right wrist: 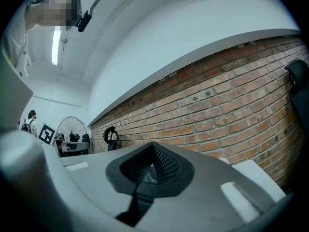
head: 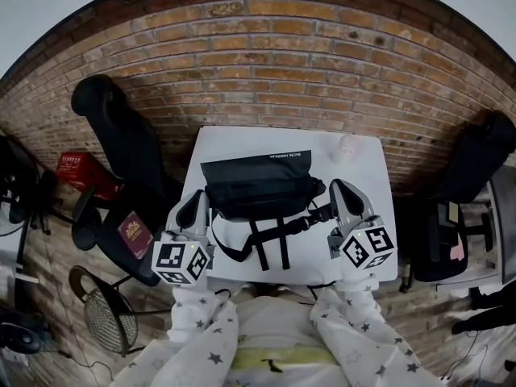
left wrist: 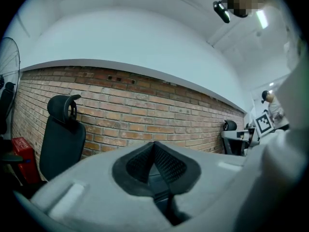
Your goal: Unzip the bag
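Note:
A black bag (head: pixel 260 187) lies on the white table (head: pixel 367 168), its flap toward the brick wall and its straps (head: pixel 270 244) trailing toward me. My left gripper (head: pixel 194 208) is held at the bag's left end, jaws shut and empty. At the bag's right end my right gripper (head: pixel 343 193) is also shut and empty, close to the strap buckle (head: pixel 321 213). Both gripper views look upward at the wall and ceiling; in each the jaws (left wrist: pixel 154 154) (right wrist: pixel 152 154) meet with nothing between them, and the bag does not show there.
A small pale object (head: pixel 346 147) sits on the table's far right corner. Black office chairs stand at left (head: pixel 121 143) and right (head: pixel 476 160). A red booklet (head: pixel 135 234) lies on a seat at left, with a fan (head: pixel 105 317) on the floor.

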Available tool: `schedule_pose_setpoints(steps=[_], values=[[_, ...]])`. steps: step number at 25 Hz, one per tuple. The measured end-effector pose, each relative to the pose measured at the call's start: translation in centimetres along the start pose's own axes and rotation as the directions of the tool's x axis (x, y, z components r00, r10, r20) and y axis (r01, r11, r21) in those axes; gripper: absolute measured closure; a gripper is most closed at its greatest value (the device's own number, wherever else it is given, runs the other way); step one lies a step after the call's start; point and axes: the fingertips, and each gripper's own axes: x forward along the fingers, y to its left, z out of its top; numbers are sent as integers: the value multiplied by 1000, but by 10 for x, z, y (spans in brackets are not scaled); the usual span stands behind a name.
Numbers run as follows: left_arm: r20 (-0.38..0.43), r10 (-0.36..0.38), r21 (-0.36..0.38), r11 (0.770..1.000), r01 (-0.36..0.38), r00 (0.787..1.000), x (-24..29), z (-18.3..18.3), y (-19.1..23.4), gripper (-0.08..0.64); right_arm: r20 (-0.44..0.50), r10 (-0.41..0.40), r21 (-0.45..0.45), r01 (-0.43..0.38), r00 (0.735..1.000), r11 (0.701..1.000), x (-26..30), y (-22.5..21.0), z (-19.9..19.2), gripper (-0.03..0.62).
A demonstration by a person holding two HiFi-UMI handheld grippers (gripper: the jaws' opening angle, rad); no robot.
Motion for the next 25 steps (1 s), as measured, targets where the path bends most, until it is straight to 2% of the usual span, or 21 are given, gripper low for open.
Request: schedule_pose_setpoints(steps=[25], values=[[-20, 43, 37, 998, -43, 999, -4, -1, 7, 561, -8, -33, -4, 33, 999, 999, -2, -9, -7, 584]])
